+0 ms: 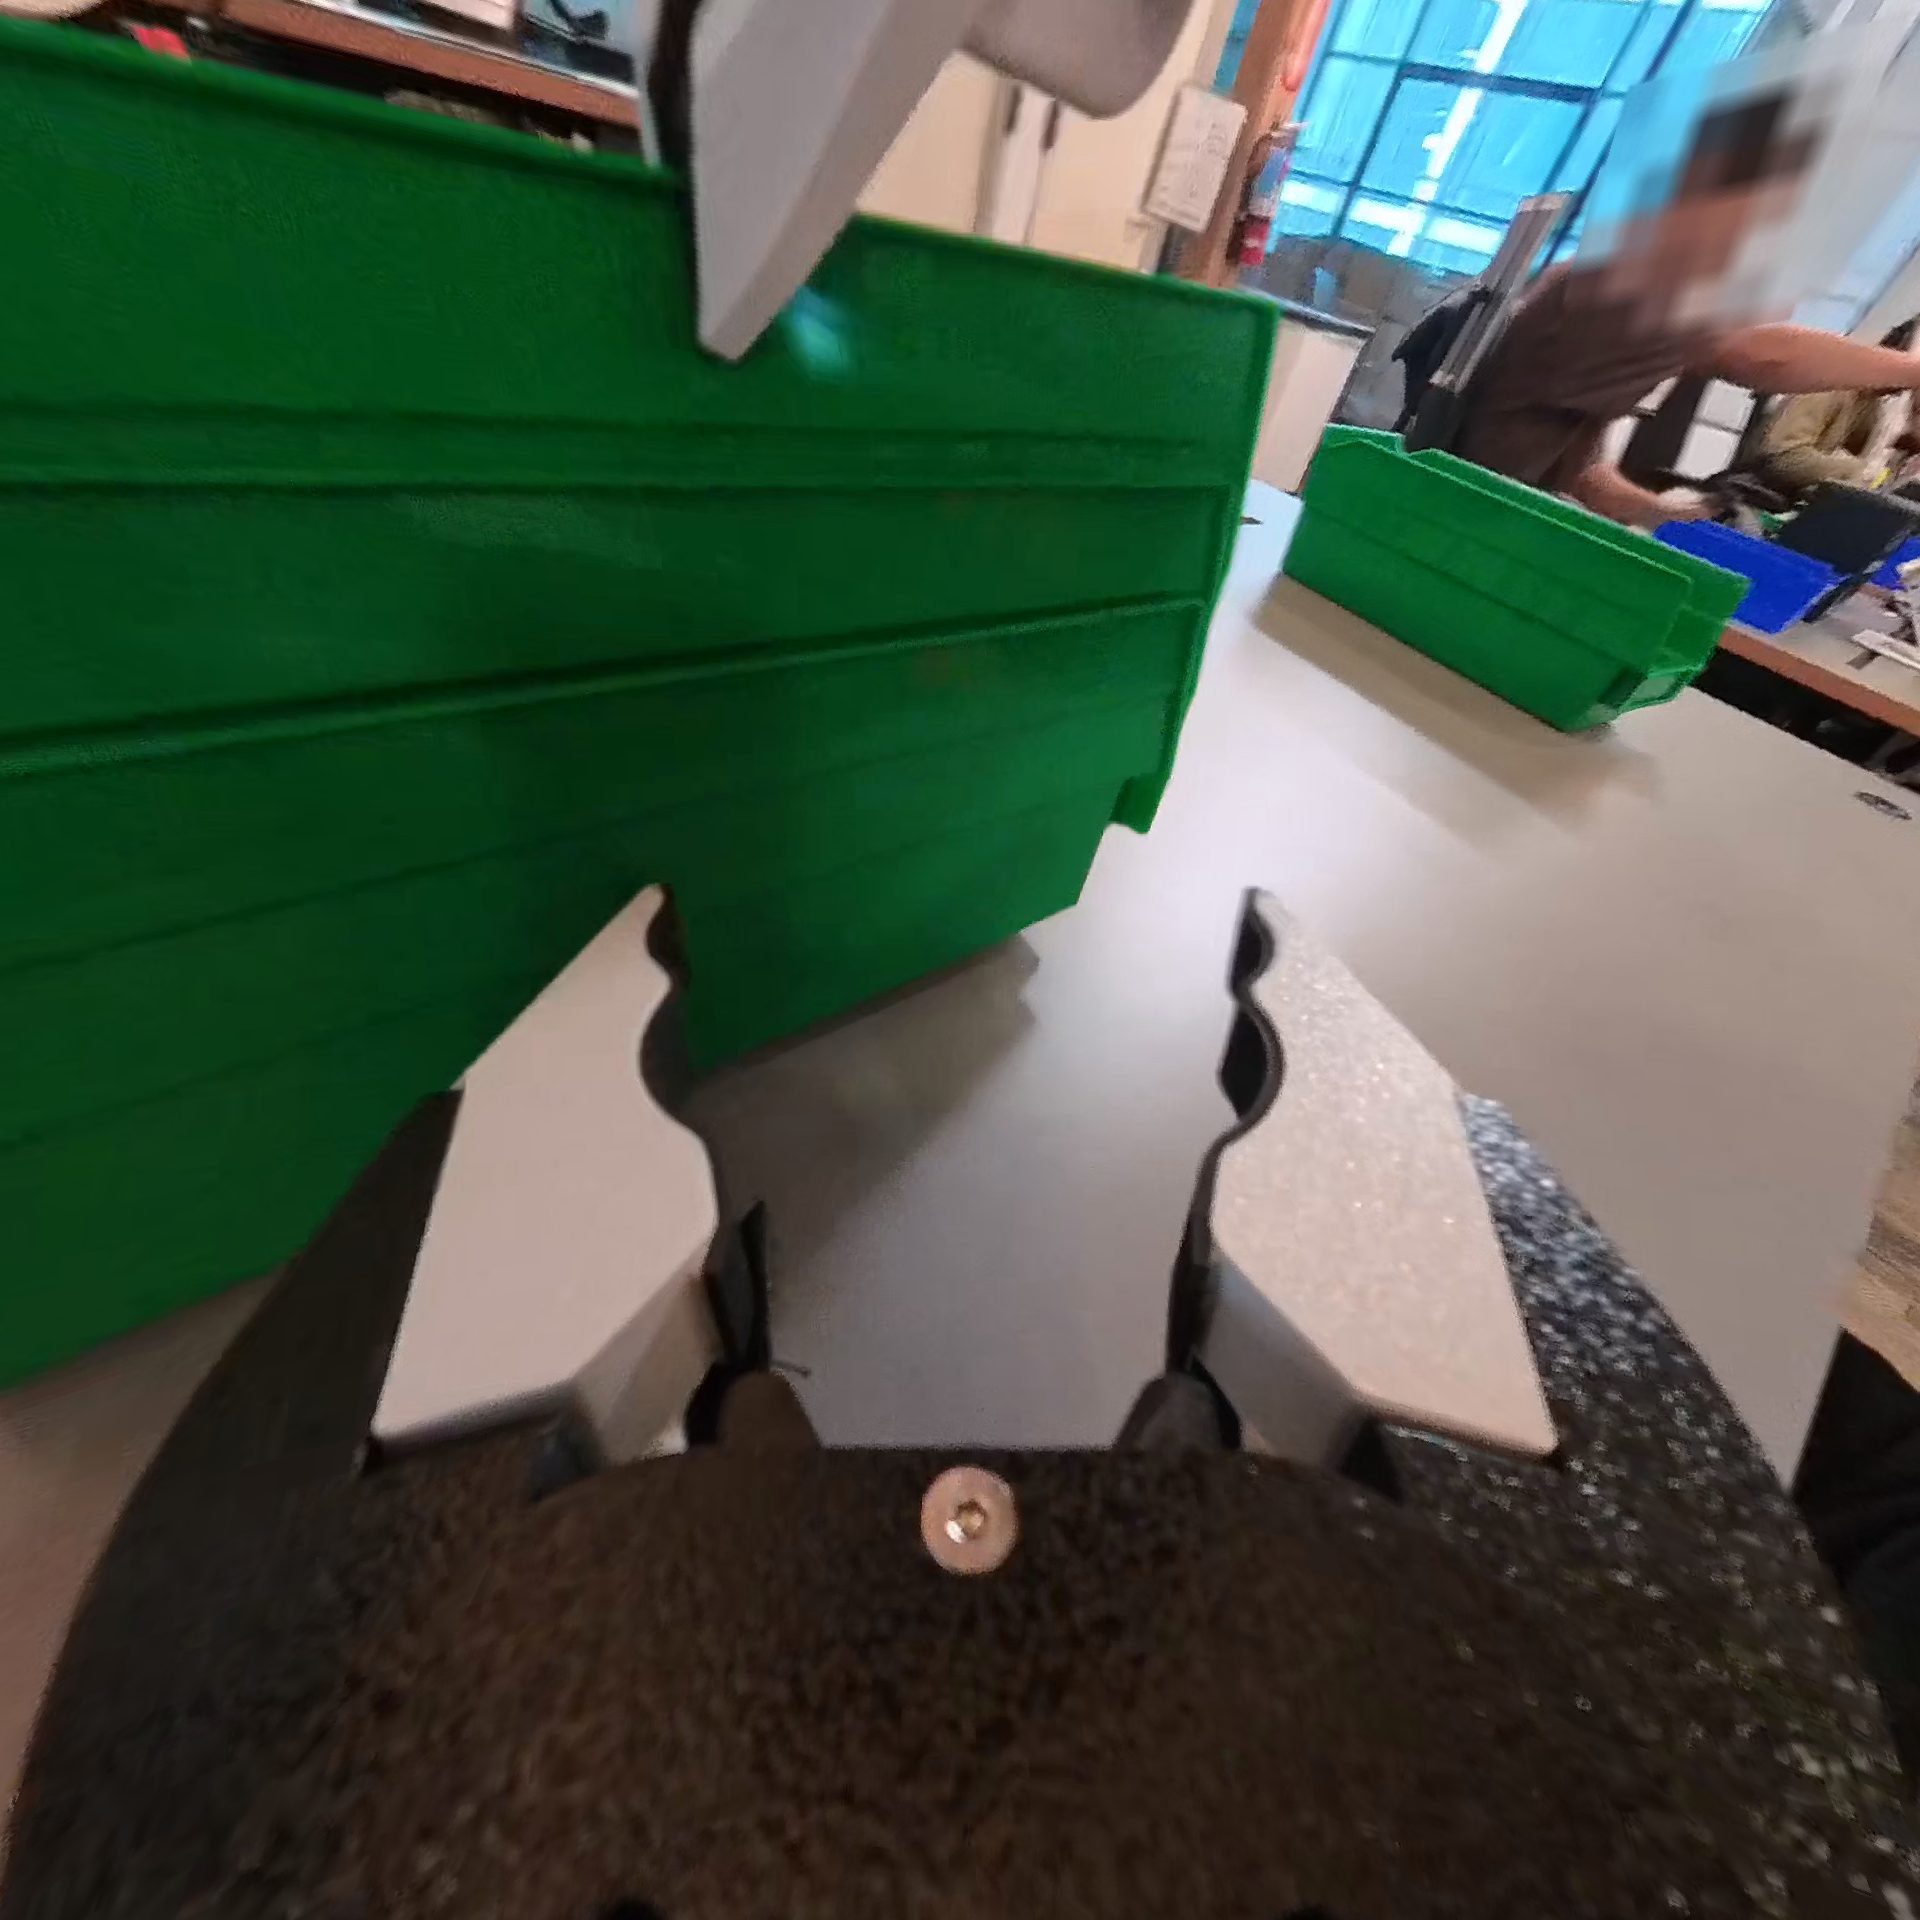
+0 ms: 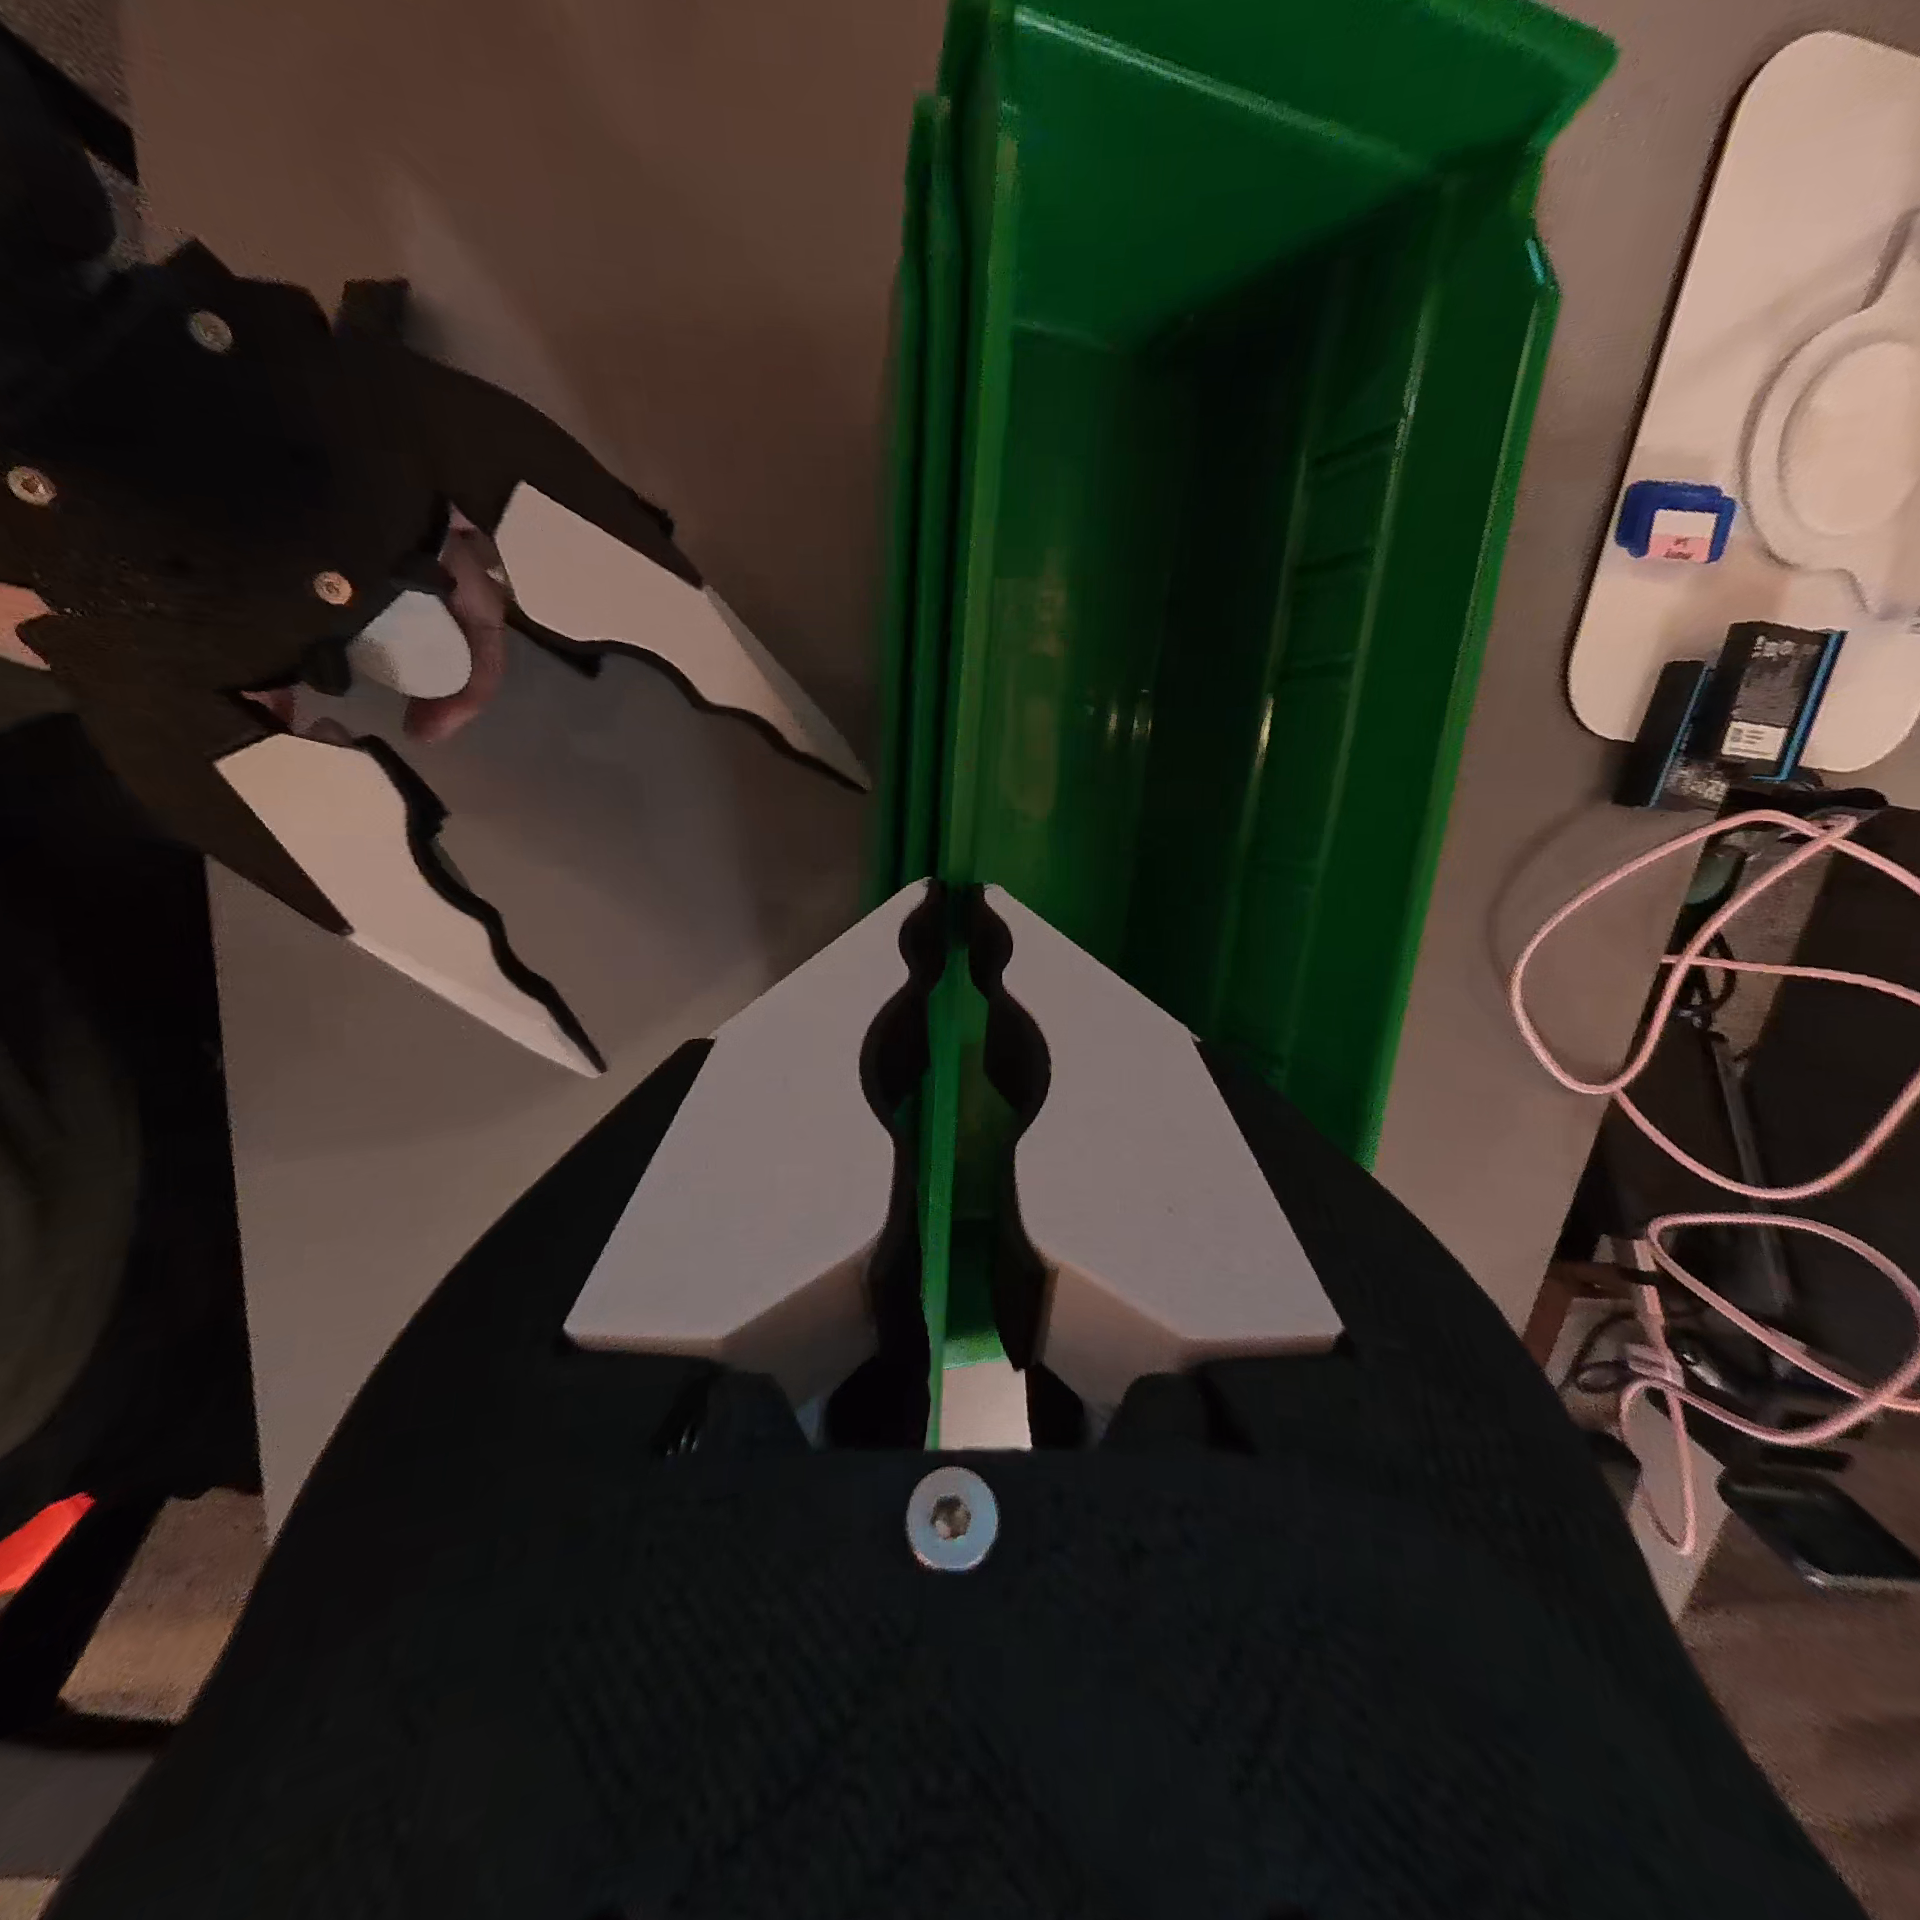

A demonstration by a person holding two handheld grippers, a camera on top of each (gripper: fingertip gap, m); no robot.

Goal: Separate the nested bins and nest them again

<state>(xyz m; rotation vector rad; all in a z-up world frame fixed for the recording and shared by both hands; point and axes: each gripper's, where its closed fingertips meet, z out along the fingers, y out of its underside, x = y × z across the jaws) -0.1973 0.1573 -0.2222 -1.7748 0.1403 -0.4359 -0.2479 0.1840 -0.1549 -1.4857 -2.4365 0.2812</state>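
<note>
1. Gripping the long side wall of the green bin stack (image 2: 1195, 582), the right gripper (image 2: 951, 894) has its two fingers pressed together on the rim from above; the green edge runs straight down the gap between them.

2. Three stepped rims (image 1: 623, 582) show on the stack's side in the left wrist view, so several bins appear to sit one inside another. The near corner is raised off the grey table (image 1: 1455, 935) while the rest slopes down to the left, so the stack is tilted.

3. The left gripper (image 1: 956, 925) is spread wide and holds nothing. It sits low, just beside the stack's outer wall, with one fingertip overlapping the lower bin's side in its own view.

4. A second green bin (image 1: 1496, 582) rests well apart on the far side of the table, with a blue bin (image 1: 1756, 571) behind it.

5. Judged step: separation, with the upper bin being pulled up by its wall and not yet clear.

6. The next move likely calls for the left gripper to brace or pinch the lower bin, so that the lift frees only the pinched one. Friction between the nested walls could carry the whole stack up together.
</note>
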